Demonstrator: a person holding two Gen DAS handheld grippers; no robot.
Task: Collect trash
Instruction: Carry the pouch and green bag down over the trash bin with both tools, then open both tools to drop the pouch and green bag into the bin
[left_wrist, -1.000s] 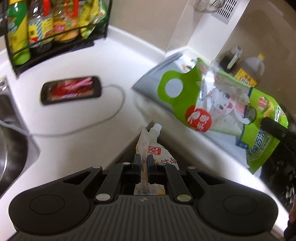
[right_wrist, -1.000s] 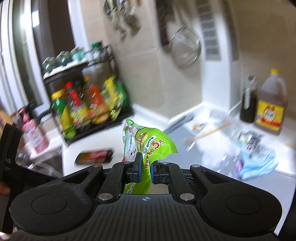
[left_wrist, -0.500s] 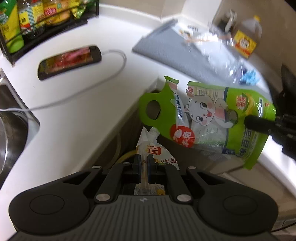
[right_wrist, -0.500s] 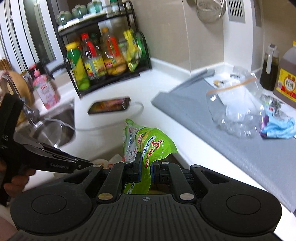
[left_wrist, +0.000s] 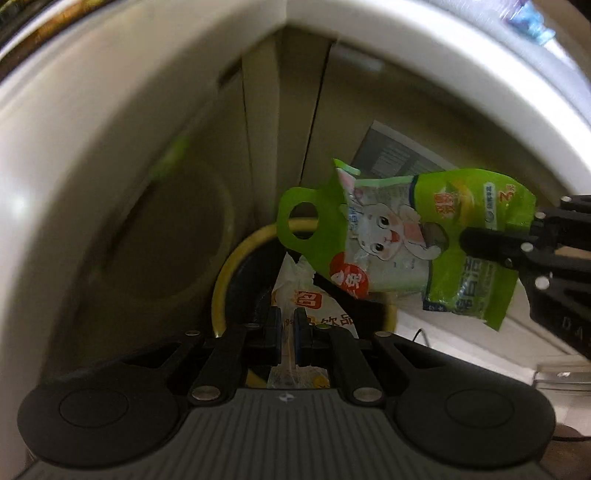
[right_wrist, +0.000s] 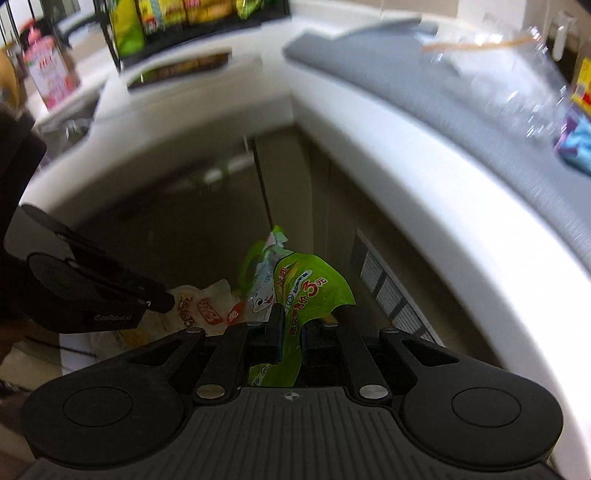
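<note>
My left gripper (left_wrist: 287, 326) is shut on a white and orange drink pouch (left_wrist: 314, 302), which hangs over a dark bin with a yellow rim (left_wrist: 221, 280) on the floor. My right gripper (right_wrist: 291, 328) is shut on a green pouch with a rabbit picture (right_wrist: 303, 291). In the left wrist view that green pouch (left_wrist: 399, 240) hangs just right of and above the bin, with the right gripper's black fingers (left_wrist: 495, 243) on it. The right wrist view shows the drink pouch (right_wrist: 199, 306) at lower left, pinched by the left gripper's fingers (right_wrist: 155, 301).
A white counter edge (right_wrist: 406, 155) curves above both grippers, with beige cabinet doors (left_wrist: 280, 122) below it. On the counter lie a grey mat (right_wrist: 424, 74), a clear plastic bag (right_wrist: 517, 66), a phone (right_wrist: 181, 68) and a bottle rack (right_wrist: 192, 14). A vent grille (right_wrist: 391, 291) is low right.
Both grippers have dropped from counter height to below the counter edge, still holding their pouches. The bin has come into view under them.
</note>
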